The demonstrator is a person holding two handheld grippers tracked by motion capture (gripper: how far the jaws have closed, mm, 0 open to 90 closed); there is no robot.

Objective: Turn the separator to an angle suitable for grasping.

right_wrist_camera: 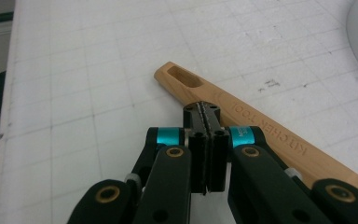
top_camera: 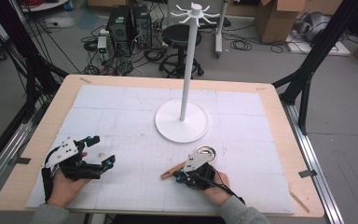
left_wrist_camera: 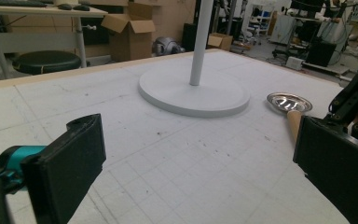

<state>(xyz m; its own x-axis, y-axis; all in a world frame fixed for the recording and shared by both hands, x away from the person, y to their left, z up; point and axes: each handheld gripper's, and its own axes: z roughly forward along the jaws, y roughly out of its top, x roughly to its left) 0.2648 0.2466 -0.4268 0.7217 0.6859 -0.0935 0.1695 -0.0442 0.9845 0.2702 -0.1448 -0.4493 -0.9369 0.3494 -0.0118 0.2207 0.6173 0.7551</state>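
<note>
High view: stand base [top_camera: 182,122] nr ladle bowl [top_camera: 206,152], rt tongs [top_camera: 181,177] closed

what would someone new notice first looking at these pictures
Probably the tall white stand at the middle of the table, its post topped by a ring of hooks. Next, the ladle near the table's front right: a shiny metal bowl and a wooden handle, with the shut right gripper over that handle. At front left, the left gripper rests open.

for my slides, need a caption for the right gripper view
Shut right tongs poised over the wooden handle of a ladle stamped "KITCHEN TOOL", lying on the gridded white mat.
</note>
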